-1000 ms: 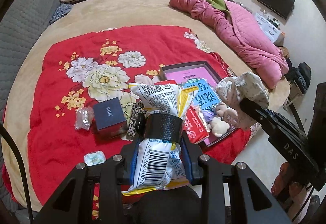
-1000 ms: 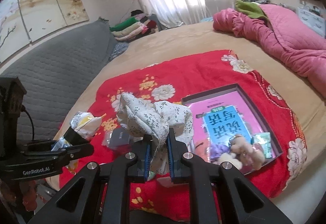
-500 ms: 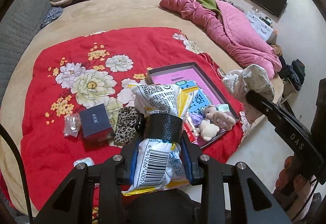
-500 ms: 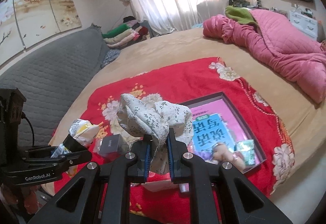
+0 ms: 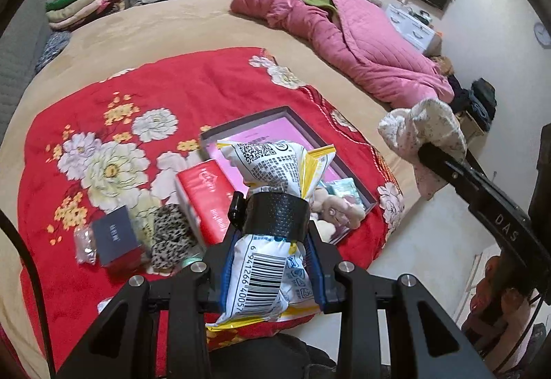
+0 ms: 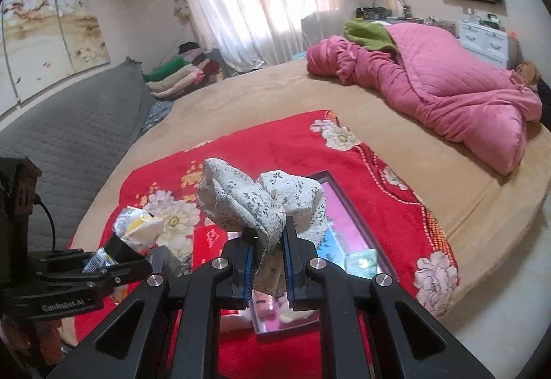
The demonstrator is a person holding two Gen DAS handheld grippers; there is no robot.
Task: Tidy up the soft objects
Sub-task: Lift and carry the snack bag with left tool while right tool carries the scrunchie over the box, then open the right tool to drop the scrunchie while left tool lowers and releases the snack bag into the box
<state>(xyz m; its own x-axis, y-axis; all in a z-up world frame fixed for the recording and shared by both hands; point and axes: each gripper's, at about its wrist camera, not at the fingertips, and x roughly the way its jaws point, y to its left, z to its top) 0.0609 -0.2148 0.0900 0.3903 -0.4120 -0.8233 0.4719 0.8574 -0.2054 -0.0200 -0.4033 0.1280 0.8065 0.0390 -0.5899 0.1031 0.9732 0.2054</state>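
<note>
- Left tongs [image 5: 272, 234]: clenched on a white-and-yellow plastic snack bag [image 5: 272, 193], held above the red floral blanket [image 5: 193, 82].
- Right tongs [image 6: 268, 255]: clenched on a bunched white floral cloth [image 6: 255, 203], raised above the dark-rimmed pink tray [image 6: 347, 206].

bunched floral cloth [image 6: 261, 203], crumpled snack bag [image 5: 272, 237], both aloft

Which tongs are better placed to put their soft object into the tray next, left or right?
Probably right. The right tongs hold the floral cloth directly above the tray; the left tongs hold a snack bag.
</note>
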